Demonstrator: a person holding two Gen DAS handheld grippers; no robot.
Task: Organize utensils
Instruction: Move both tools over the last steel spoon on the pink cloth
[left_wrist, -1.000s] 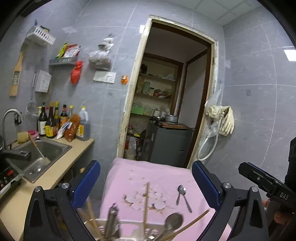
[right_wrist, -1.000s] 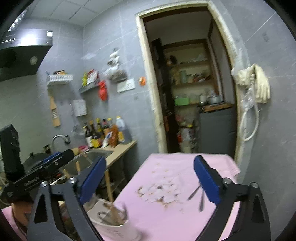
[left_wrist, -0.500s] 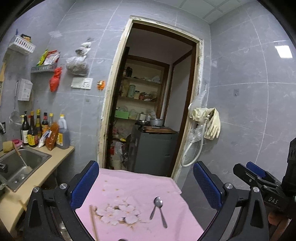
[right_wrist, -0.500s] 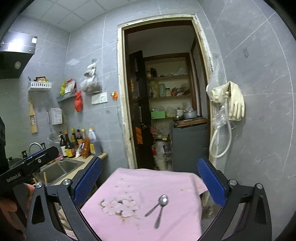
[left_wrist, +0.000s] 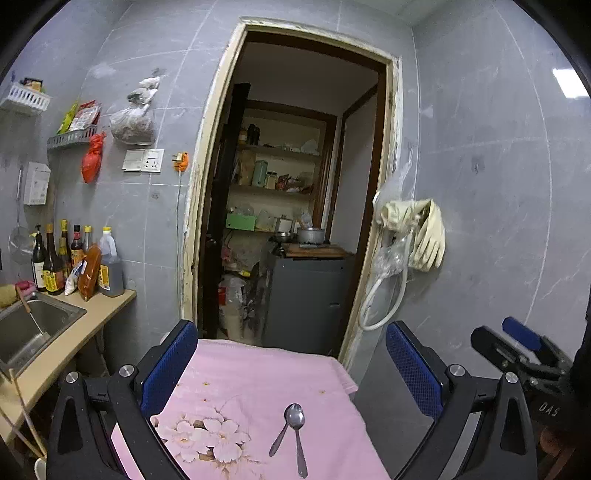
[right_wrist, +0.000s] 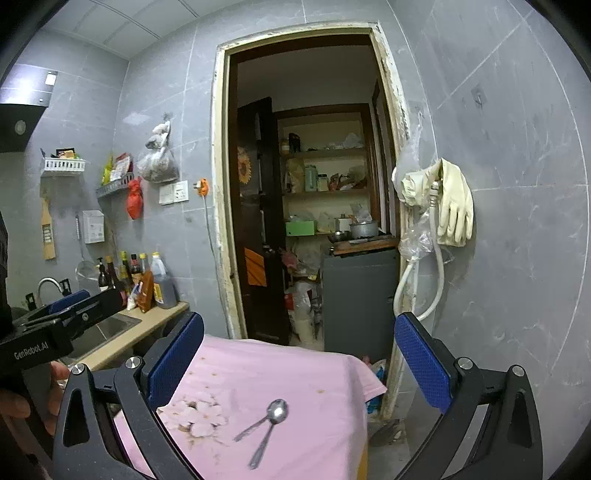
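Note:
Two metal spoons (left_wrist: 294, 432) lie crossed on a pink flowered cloth (left_wrist: 258, 376) that covers the table; they also show in the right wrist view (right_wrist: 267, 424). My left gripper (left_wrist: 291, 365) is open and empty, raised above the cloth with the spoons below and between its blue pads. My right gripper (right_wrist: 299, 360) is open and empty, also held above the cloth. Each gripper shows at the edge of the other's view: the right one (left_wrist: 517, 350) and the left one (right_wrist: 66, 314). The utensil cup is out of view but for a white rim (left_wrist: 40, 468).
A counter (left_wrist: 74, 343) with a steel sink (left_wrist: 29, 328) and sauce bottles (left_wrist: 74, 262) runs along the left. An open doorway (left_wrist: 295, 221) to a pantry is straight ahead. Rubber gloves (left_wrist: 421, 232) and a hose hang on the right wall.
Both grippers have lifted and tilted up and away from the white cup of utensils, which has dropped out of view. The two spoons have come into full view on the cloth.

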